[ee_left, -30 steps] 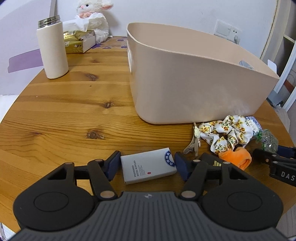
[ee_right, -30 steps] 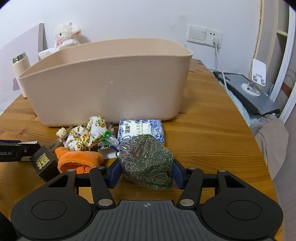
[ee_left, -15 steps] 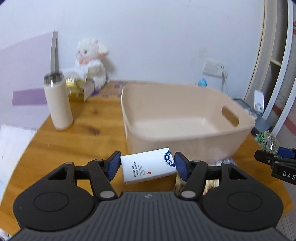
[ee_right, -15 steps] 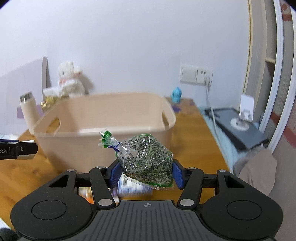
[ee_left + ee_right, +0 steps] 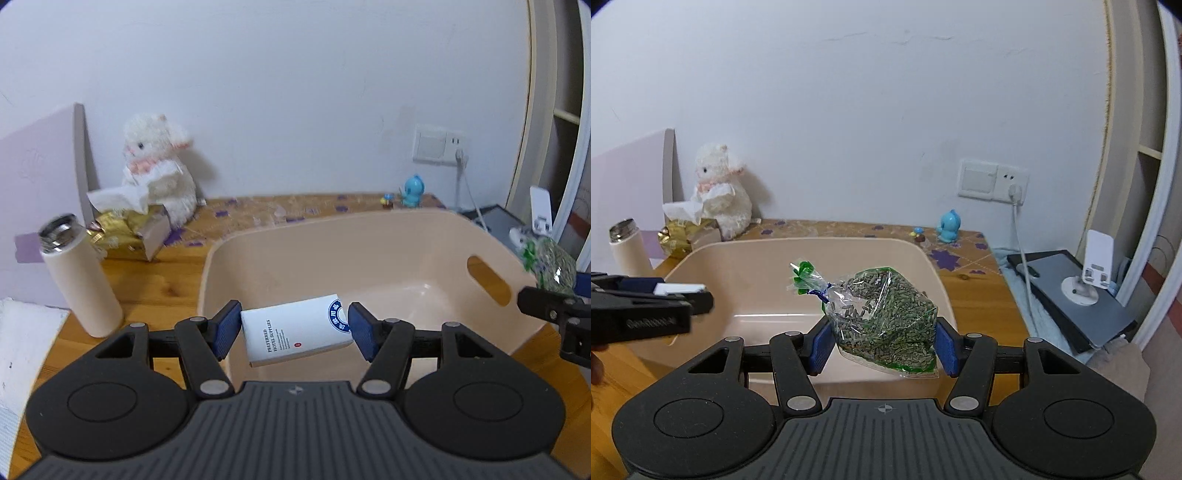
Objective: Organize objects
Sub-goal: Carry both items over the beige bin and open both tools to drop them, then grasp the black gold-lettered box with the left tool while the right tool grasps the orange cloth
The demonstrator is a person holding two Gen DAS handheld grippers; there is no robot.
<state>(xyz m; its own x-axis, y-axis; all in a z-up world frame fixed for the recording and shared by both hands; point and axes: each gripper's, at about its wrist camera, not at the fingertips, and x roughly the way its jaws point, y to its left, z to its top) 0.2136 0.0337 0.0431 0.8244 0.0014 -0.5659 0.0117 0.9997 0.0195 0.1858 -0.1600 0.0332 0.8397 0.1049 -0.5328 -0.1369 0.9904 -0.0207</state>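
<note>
the left claw (image 5: 293,328) is gripping a white box (image 5: 297,334) reading "preferred hotel supplies", tilted, above the beige tub (image 5: 369,236) on the wooden worktop (image 5: 162,280). the right claw (image 5: 882,341) is clamping a clear bag of dried green herbs (image 5: 882,317) over the tub's near rim.

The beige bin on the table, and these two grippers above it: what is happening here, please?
A person is tidying small things into the beige bin. The left gripper grips a white box, and the right gripper grips a clear bag of dried herbs. Both are held in the air above the bin, not yet released. The bin's inside looks bare. A cream bottle and a plush toy stand on the table nearby.
</note>
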